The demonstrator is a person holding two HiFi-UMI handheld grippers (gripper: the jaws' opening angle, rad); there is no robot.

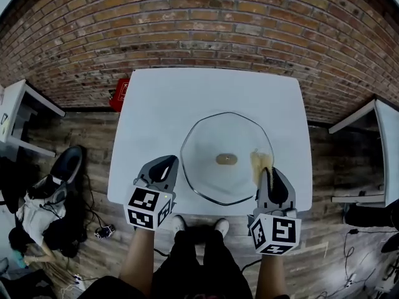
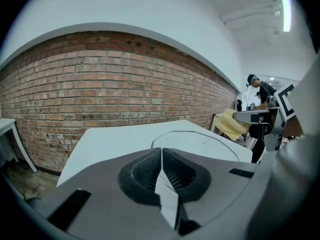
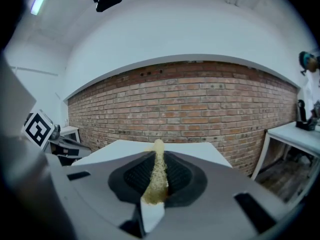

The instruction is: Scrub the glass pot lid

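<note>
The glass pot lid (image 1: 212,143) lies flat on the white table (image 1: 156,104), its brass knob (image 1: 226,159) at the centre. My left gripper (image 1: 167,163) hovers just left of the lid's near rim, jaws shut with nothing between them (image 2: 161,156). My right gripper (image 1: 267,174) is at the lid's near right rim, shut on a yellow sponge (image 1: 260,162) that sticks out over the glass. In the right gripper view the sponge (image 3: 158,171) is squeezed thin between the pads. The left gripper view shows the lid (image 2: 200,139) ahead and the sponge (image 2: 231,124) at the right.
A brick wall (image 1: 199,30) stands behind the table. White side tables flank it at the left (image 1: 15,114) and right (image 1: 380,148). A red object (image 1: 120,93) sits on the floor by the table's far left corner. Bags and cables (image 1: 50,198) lie on the floor at the left.
</note>
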